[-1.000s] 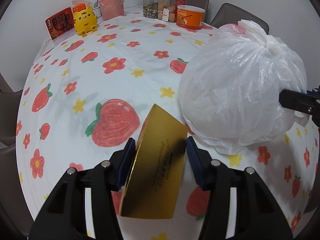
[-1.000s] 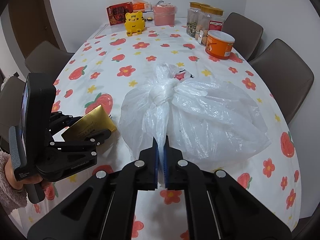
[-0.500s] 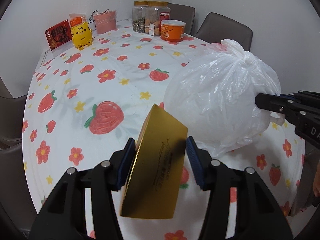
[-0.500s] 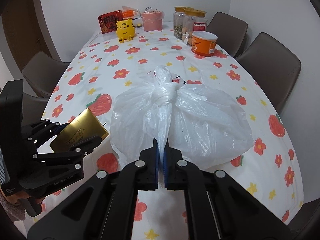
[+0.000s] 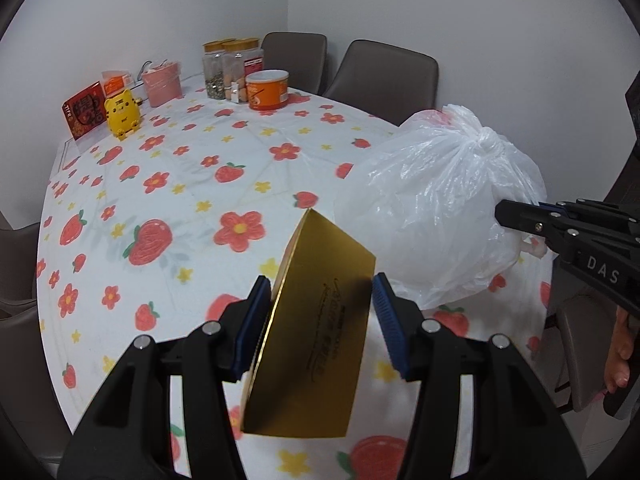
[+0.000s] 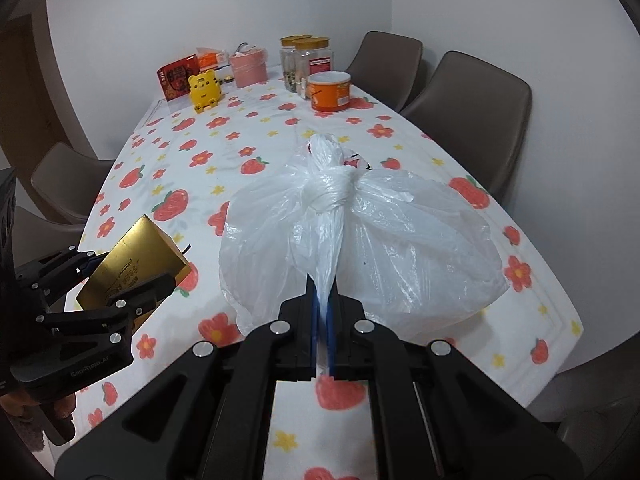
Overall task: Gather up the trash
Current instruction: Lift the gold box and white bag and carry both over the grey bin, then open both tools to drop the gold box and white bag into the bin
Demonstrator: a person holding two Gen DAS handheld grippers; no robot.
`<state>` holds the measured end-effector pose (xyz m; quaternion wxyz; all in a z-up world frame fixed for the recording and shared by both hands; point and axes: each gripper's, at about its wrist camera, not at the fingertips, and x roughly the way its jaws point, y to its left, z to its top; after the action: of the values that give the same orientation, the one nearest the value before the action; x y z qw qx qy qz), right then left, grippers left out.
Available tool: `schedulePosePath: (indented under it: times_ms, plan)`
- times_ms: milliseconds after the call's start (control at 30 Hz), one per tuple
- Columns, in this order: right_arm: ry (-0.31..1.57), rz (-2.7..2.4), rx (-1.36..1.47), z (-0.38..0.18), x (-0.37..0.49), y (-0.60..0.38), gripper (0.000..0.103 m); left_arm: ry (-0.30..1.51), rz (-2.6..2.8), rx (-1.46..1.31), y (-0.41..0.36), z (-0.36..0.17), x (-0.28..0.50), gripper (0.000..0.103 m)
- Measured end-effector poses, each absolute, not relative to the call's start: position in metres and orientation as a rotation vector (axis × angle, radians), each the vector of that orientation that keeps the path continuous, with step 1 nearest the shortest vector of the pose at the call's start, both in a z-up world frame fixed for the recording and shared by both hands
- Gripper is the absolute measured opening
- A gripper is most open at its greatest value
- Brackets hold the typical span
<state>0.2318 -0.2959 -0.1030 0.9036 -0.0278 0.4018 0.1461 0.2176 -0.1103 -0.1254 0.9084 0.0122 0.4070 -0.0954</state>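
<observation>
In the left wrist view the left gripper [image 5: 320,312] fills the lower middle of the frame, its jaws standing about half open and clamped on a gold box [image 5: 316,332] — a flat, glossy carton held on edge and tilted, with dark script printed along its broad face. The blue pads press on its two sides. To the right of it, in the centre right of the frame, sits a white plastic bag [image 5: 436,216], knotted at the top and bulging; the right gripper [image 5: 516,216] comes in from the right edge and has a twist of the bag's plastic pinched between jaws that are shut almost completely. The right wrist view shows the same hold from behind: the right gripper at the lower middle, its blue pads tight on a strand of thin film drawn down from the knot, and the bag spreading across the centre of the frame above a table [image 6: 560,320] covered in a white cloth printed with strawberries and flowers (whether the bag's underside touches the cloth I cannot tell). The left gripper with its gold box appears at the lower left of that view. At the top of the frame, at the table's far end, stand an orange tub [image 6: 330,90], two clear jars [image 6: 306,62] with gold lids, a pink container [image 6: 248,66], a yellow tiger figure [image 6: 205,90] and a red box [image 6: 176,80]. Brown chairs [image 6: 468,108] line the table's right side.
</observation>
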Motion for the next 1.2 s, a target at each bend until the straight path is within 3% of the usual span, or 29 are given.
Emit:
schedulePosePath:
  times_ms: [300, 667, 900, 1200]
  plan:
    - [0.829, 0.126, 0.018, -0.102, 0.14, -0.431, 0.003, 0.84, -0.365, 0.054, -0.24, -0.126, 0.154, 0.053]
    - [0.932, -0.124, 0.12, -0.15, 0.031, -0.575, 0.003, 0.906, -0.603, 0.116, -0.386, -0.164, 0.089, 0.053]
    - [1.029, -0.231, 0.193, -0.228, -0.003, -0.615, 0.003, 0.993, -0.734, 0.18, -0.453, -0.235, 0.08, 0.053]
    - [1.146, -0.315, 0.289, -0.389, -0.007, -0.63, 0.003, 1.076, -0.821, 0.284, -0.499, -0.375, 0.082, 0.051]
